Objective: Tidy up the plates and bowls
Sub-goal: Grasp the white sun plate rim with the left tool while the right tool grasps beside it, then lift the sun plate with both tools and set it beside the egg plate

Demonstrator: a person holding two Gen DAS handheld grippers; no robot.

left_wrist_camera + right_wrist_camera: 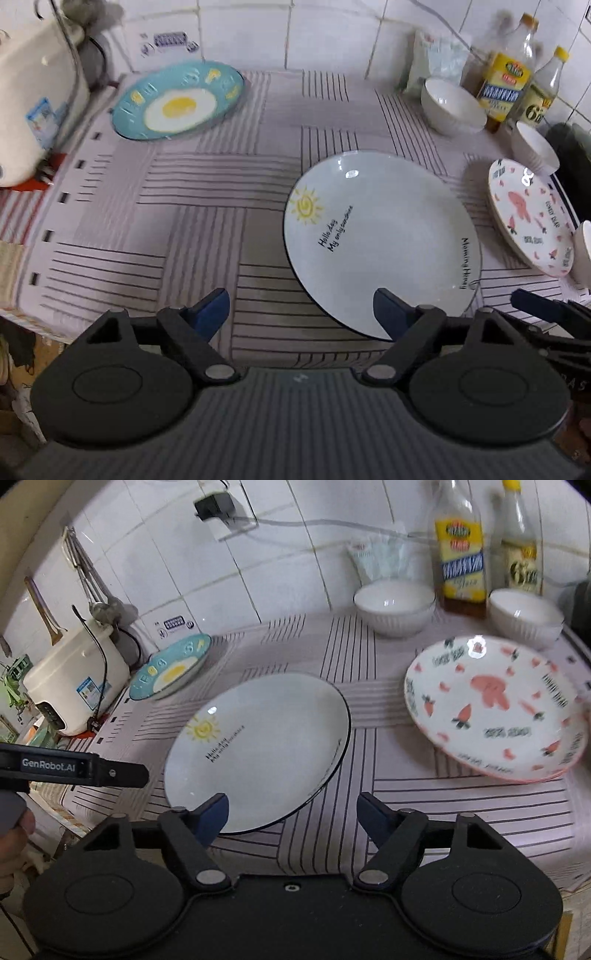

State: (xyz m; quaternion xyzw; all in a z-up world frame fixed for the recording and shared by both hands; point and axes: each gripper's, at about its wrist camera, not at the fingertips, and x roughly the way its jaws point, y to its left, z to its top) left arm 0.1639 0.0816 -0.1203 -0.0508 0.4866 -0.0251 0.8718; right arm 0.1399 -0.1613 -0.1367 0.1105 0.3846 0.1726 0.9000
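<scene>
I see both jaws apart, empty: left hand-held gripper [301,312] and right hand-held gripper [293,814] over the near desk [207,192] edge. Sun plate [384,240] mid-desk; bowls [394,607] at back edge.

Left tool [301,314] jaws apart, empty, right tool [293,812] likewise

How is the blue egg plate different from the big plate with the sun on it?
The blue egg plate is blue all over with a fried egg in its middle; the sun plate is white with a dark rim, a small sun and writing. The egg plate lies by the wall, the sun plate mid-cloth. Both are round and empty.
</scene>
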